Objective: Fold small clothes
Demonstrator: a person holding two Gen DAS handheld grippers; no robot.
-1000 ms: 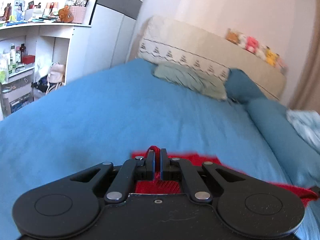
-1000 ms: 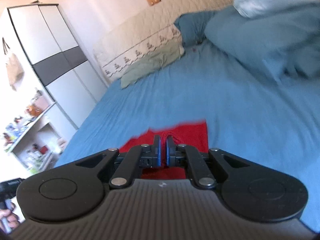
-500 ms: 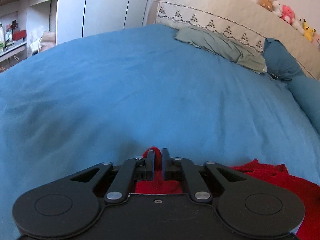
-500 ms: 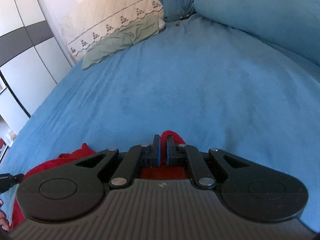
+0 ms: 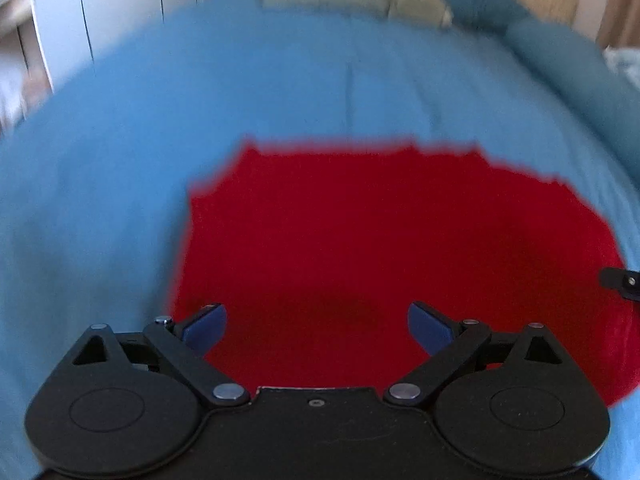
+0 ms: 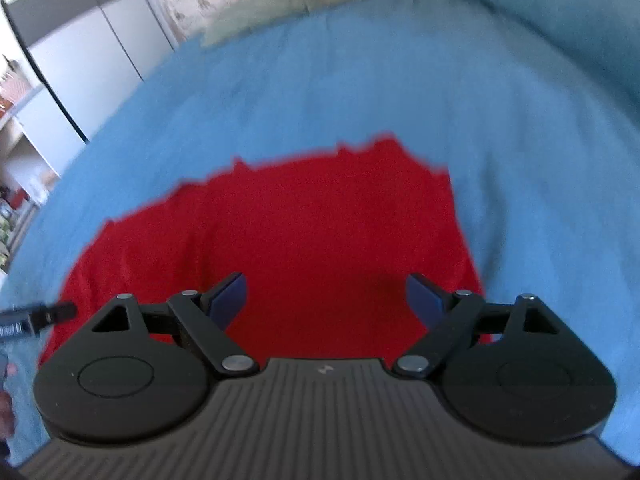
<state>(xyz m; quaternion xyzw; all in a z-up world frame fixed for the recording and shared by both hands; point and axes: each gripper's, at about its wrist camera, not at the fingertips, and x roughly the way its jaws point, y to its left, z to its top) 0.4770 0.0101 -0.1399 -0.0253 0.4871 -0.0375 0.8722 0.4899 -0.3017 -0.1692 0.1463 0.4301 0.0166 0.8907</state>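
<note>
- Left tool [image 5: 317,326]: jaws have just been opening and stand wide, nothing between the pads; the cloth lies free below.
- Right tool [image 6: 325,297]: likewise just opened, wide and empty.
- Bed [image 5: 280,92]: blue cover, broad open room beyond and to both sides of the cloth; pillows well apart at the far end.
- Red garment [image 5: 380,232]: lies flat on the bed, directly under both tools, far edge ragged in the blurred frames.
- Judgement: release step. Lift both tools straight off so the pads do not drag the fold, then regrip at the outer edges.
- Neighbouring tool tip [image 5: 622,283] shows just beside the cloth's right edge; keep clearance.
</note>
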